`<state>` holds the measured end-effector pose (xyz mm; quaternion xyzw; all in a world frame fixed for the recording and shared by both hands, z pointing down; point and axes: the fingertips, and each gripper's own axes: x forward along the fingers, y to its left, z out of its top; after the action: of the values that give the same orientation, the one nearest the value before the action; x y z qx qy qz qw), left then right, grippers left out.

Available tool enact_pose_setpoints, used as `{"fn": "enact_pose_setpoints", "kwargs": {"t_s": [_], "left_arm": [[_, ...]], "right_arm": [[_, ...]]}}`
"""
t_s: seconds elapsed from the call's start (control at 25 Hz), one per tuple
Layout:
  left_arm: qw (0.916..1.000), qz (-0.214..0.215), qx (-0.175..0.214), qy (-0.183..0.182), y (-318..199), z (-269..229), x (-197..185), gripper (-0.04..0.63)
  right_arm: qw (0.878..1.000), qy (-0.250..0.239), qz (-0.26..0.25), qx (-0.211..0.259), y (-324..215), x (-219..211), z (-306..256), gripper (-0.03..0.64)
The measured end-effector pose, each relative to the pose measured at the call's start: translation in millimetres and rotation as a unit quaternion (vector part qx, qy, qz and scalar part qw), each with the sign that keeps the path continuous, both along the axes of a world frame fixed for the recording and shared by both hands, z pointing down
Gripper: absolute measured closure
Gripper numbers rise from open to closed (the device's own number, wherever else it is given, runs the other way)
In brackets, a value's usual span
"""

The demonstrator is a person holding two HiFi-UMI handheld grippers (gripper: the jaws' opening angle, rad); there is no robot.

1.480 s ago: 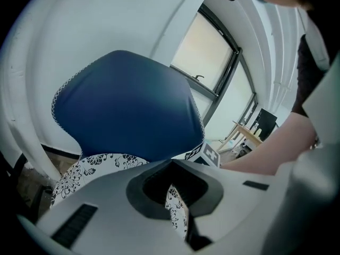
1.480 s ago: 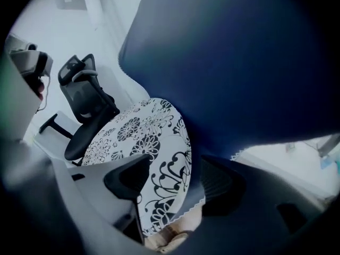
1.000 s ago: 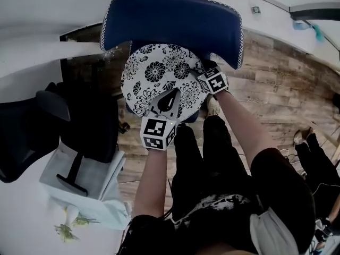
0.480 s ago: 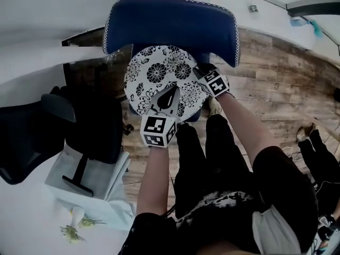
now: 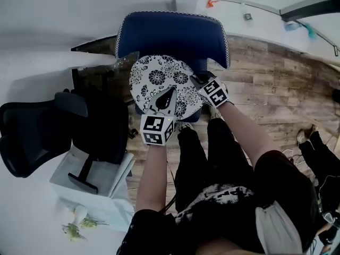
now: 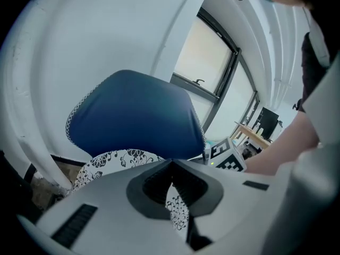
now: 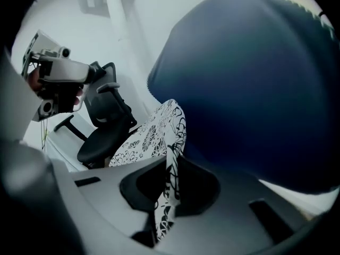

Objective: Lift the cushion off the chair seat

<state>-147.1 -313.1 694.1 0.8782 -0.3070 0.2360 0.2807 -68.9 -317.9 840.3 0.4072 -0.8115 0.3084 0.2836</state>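
A round white cushion (image 5: pixel 162 81) with black flowers lies over the seat of a blue chair (image 5: pixel 172 36). My left gripper (image 5: pixel 169 97) is shut on the cushion's near edge; the patterned cloth (image 6: pixel 178 217) shows between its jaws. At the cushion's right edge my right gripper (image 5: pixel 197 79) has just been closing, and the cushion's rim (image 7: pixel 169 179) is now pinched between its jaws. Beyond that gripper (image 7: pixel 172 158) the cushion (image 7: pixel 151 137) hangs in front of the blue backrest (image 7: pixel 255 89). The seat under the cushion is mostly hidden.
A black office chair (image 5: pixel 37 137) stands close on the left, with a white box (image 5: pixel 93 177) beside it. Wooden floor (image 5: pixel 276 84) runs to the right, where someone's shoes (image 5: pixel 308 137) show. The person's own legs (image 5: pixel 212 153) stand right before the blue chair.
Both grippers have come up with the cushion in them, the right one more. The right gripper's jaws have closed on the cushion's right edge.
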Motion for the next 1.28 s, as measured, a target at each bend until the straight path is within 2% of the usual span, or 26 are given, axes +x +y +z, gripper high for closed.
{"fn": "enact_pose_setpoints", "kwargs": {"t_s": [0.2, 0.44, 0.72, 0.88, 0.96, 1.28], "left_arm": [[0.9998, 0.000, 0.021, -0.004, -2.8, -37.2, -8.2, 0.583], [0.9989, -0.027, 0.038, 0.007, -5.2, -82.2, -15.4, 0.583], [0.9945, -0.019, 0.102, 0.011, -20.5, -149.9, -8.5, 0.583], [0.9922, -0.030, 0.119, 0.022, -28.9, -175.7, -5.0, 0.583], [0.9913, -0.033, 0.125, 0.025, -28.4, -186.1, -4.8, 0.583], [0.9842, -0.014, 0.176, 0.017, -29.3, -226.8, 13.8, 0.583]], "right_arm": [[1.000, -0.011, 0.001, 0.027, 2.2, -8.0, -57.8, 0.583], [0.997, -0.011, -0.001, 0.074, -4.7, 2.3, -135.8, 0.583], [0.990, -0.019, 0.013, 0.141, -13.3, 22.9, -227.6, 0.583], [0.985, -0.007, 0.016, 0.171, -14.8, 38.2, -263.9, 0.583], [0.983, -0.016, 0.027, 0.181, -13.0, 44.4, -282.8, 0.583], [0.972, -0.043, 0.050, 0.226, -6.6, 70.1, -344.8, 0.583]]}}
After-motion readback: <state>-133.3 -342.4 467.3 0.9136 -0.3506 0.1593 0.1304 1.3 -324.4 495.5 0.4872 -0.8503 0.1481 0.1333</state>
